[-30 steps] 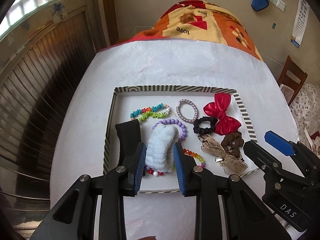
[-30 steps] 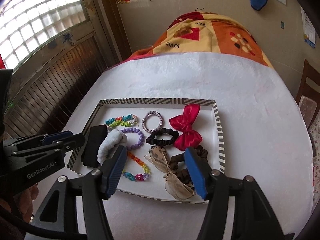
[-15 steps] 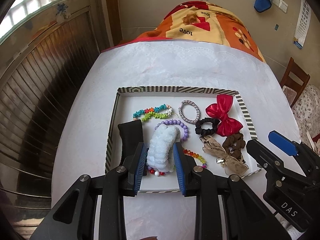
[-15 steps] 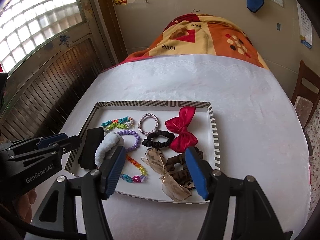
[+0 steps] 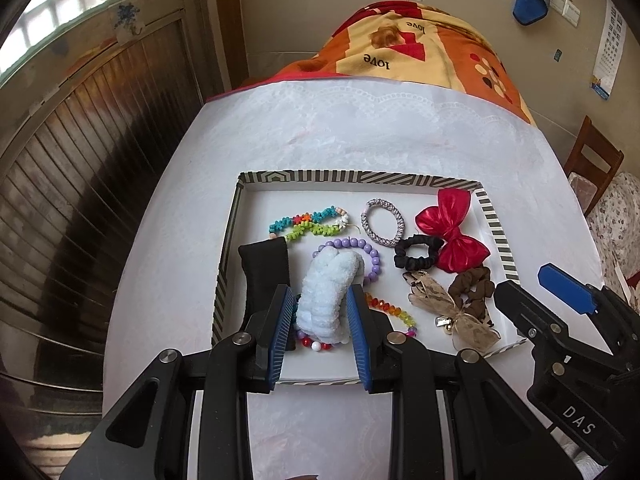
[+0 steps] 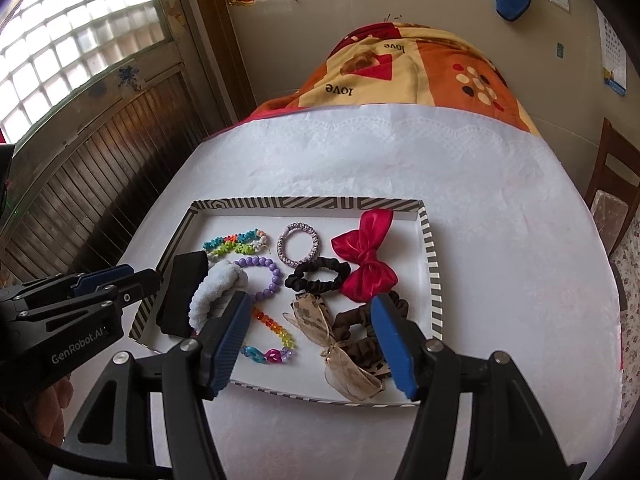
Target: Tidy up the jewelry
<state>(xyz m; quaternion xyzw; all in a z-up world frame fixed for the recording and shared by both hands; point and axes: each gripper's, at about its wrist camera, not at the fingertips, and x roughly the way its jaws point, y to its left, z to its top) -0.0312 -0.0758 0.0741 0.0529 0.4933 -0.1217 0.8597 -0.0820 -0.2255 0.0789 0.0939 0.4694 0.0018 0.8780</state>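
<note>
A striped-rim white tray (image 5: 496, 224) (image 6: 430, 248) holds hair ties and bracelets. My left gripper (image 5: 320, 320) is open, its blue pads either side of a fluffy pale-blue scrunchie (image 5: 330, 292) (image 6: 212, 294) without squeezing it. Beside it lie a black band (image 5: 266, 268), a purple bead bracelet (image 5: 368, 252), a colourful bead bracelet (image 5: 308, 224), a silver bracelet (image 5: 382, 222), a black scrunchie (image 5: 416, 256), a red bow (image 5: 452, 232), a brown scrunchie (image 5: 472, 288) and a tan bow clip (image 5: 444, 304). My right gripper (image 6: 312, 336) is open and empty above the tray's near edge.
The tray sits on a white tablecloth (image 5: 360, 132) with an orange patterned blanket (image 5: 420, 52) at the far end. A wooden chair (image 5: 592, 164) stands at the right. Wood panelling and a window lie to the left.
Both grippers have drawn back a little from the tray. The left jaws have widened slightly around the pale-blue scrunchie.
</note>
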